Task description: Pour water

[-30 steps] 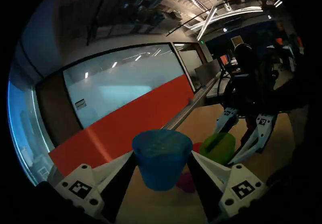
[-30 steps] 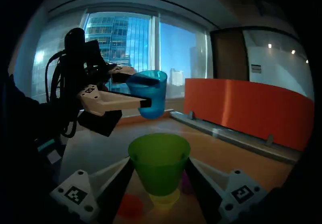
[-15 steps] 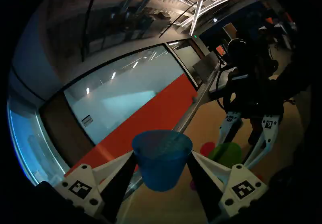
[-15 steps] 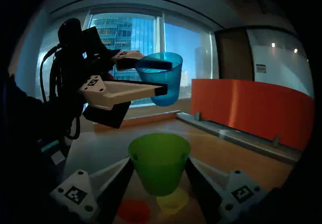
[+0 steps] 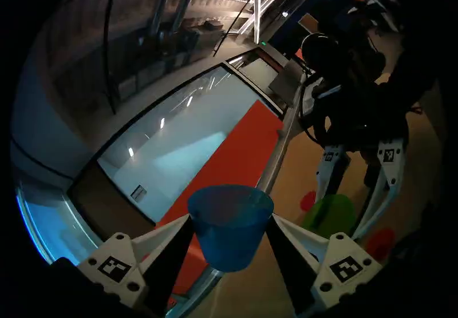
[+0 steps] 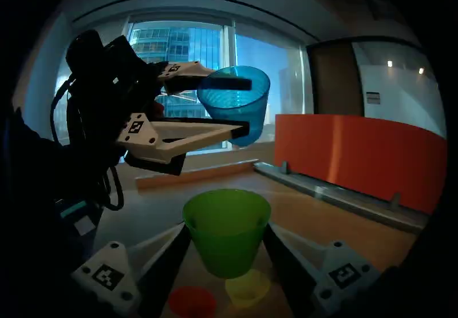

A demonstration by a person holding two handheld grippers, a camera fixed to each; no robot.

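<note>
A blue cup (image 5: 229,229) sits between the fingers of my left gripper (image 5: 229,223), which is shut on it. From the right gripper view, that blue cup (image 6: 237,103) hangs tilted in the left gripper (image 6: 247,106), above and a little beyond the green cup (image 6: 227,232). My right gripper (image 6: 227,235) is shut on the green cup and holds it upright over the table. Farther off in the left gripper view, the right gripper (image 5: 338,218) carries the green cup (image 5: 332,215). I see no stream of water.
A small red cup (image 6: 192,302) and a yellow cup (image 6: 247,286) stand on the wooden table (image 6: 320,215) under the green cup. An orange partition (image 6: 360,158) runs along the table's far edge. Windows are behind, and a person's dark sleeve (image 6: 34,169) is at left.
The left gripper has risen and rolled, tilting the blue cup and bringing it closer over the green cup. The right gripper with the green cup has barely moved.
</note>
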